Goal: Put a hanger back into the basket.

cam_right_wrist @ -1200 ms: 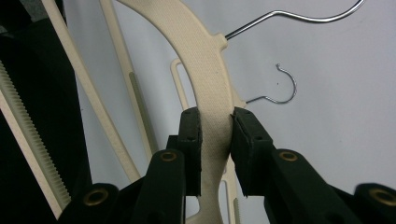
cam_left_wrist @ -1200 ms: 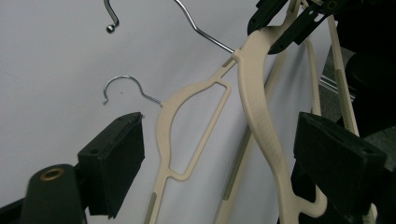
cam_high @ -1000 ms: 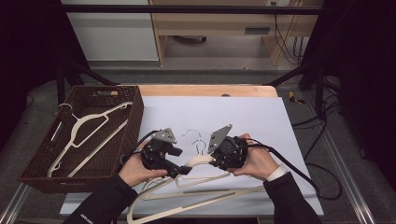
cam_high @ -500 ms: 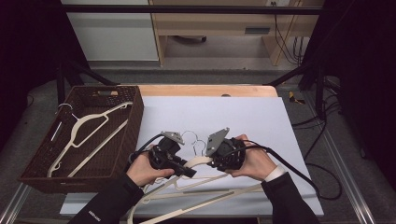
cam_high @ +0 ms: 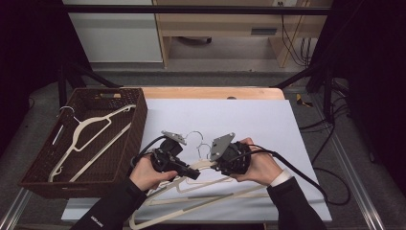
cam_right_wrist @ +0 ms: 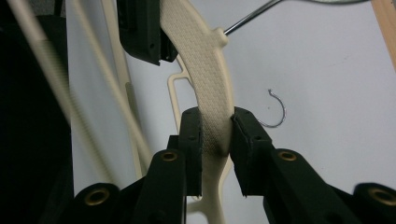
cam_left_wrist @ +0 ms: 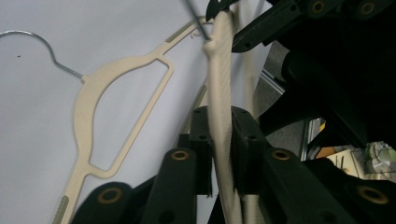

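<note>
A cream plastic hanger (cam_high: 206,165) with a wire hook is held just above the white table sheet between both grippers. My left gripper (cam_left_wrist: 220,128) has just been closing and its pads now press on one arm of the held hanger (cam_left_wrist: 218,84). On the other arm, close to the neck of the held hanger (cam_right_wrist: 201,60), my right gripper (cam_right_wrist: 215,128) is shut. From above, the left gripper (cam_high: 190,171) and right gripper (cam_high: 219,165) nearly meet tip to tip. The left gripper's jaw (cam_right_wrist: 144,32) shows just beyond the right one's.
More cream hangers (cam_high: 201,203) lie on the sheet under my hands, one flat hanger (cam_left_wrist: 93,107) beside the left gripper. A brown wicker basket (cam_high: 136,120) at the left holds another hanger (cam_high: 91,136). A loose wire hook (cam_right_wrist: 276,111) rests on the sheet.
My left gripper went from open to shut on the hanger's arm and shifted slightly toward the right gripper. The right hand stayed put, still gripping.
</note>
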Demonstrator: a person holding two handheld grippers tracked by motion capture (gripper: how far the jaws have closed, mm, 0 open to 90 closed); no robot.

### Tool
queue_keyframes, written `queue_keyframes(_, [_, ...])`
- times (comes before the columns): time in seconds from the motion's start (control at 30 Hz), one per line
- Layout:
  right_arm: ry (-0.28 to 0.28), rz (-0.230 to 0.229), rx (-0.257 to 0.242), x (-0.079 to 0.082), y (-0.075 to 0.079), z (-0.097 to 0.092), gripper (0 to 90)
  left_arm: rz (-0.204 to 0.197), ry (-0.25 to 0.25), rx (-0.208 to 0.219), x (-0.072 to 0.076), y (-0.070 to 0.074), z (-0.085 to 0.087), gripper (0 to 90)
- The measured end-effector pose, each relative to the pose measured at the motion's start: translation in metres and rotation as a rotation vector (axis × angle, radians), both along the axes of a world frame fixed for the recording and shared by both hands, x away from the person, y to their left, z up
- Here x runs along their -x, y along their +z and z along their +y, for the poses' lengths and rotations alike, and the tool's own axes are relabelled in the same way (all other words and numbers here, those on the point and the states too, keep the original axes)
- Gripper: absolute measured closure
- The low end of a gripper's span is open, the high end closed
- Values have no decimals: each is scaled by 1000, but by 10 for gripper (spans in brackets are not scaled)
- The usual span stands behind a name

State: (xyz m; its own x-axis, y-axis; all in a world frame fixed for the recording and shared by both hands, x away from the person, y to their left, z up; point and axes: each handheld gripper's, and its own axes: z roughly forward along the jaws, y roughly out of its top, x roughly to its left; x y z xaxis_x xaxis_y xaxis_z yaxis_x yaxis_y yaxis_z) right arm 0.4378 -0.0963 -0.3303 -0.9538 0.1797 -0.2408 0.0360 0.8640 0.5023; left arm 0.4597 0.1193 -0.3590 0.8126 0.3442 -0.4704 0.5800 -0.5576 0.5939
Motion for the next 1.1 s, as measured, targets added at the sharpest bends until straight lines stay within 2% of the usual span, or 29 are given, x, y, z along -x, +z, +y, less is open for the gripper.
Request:
queue_keyframes(0.03, [-1,-5,-2,0,0,1,760,-8,-3,3,1,1,0,859])
queue_keyframes(0.07, [-2,-10,-1,1,0,1,760,-48,9,-19,4,3,-3,857])
queue_keyframes(0.1, [-8,-16,0,1,0,2,761,-44,12,-25,6,5,-3,860])
queue_keyframes(0.13, [1,-3,-5,0,0,1,760,-43,10,-21,6,5,-3,861])
queue_keyframes(0.37, [-2,-27,-42,3,9,-4,746,-108,10,-7,11,15,-2,861])
queue_keyframes(0.47, [-37,-14,-86,2,12,-9,672,-132,16,-5,14,19,0,862])
queue_keyframes(0.53, [-51,-20,-135,3,17,-16,645,-146,23,-7,15,21,1,862])
queue_keyframes(0.63, [-81,-14,-226,4,24,-28,517,-178,49,3,16,28,6,862])
queue_keyframes(0.67, [-110,-21,-279,5,27,-36,493,-181,49,7,16,30,7,862])
queue_keyframes(0.8, [-175,-39,-364,7,30,-56,390,-225,73,24,15,43,12,862])
queue_keyframes(0.9, [-225,-58,-452,11,29,-74,288,-251,91,31,14,53,15,862])
queue_keyframes(1.1, [-350,-82,-542,19,18,-100,164,-292,129,37,12,66,21,862])
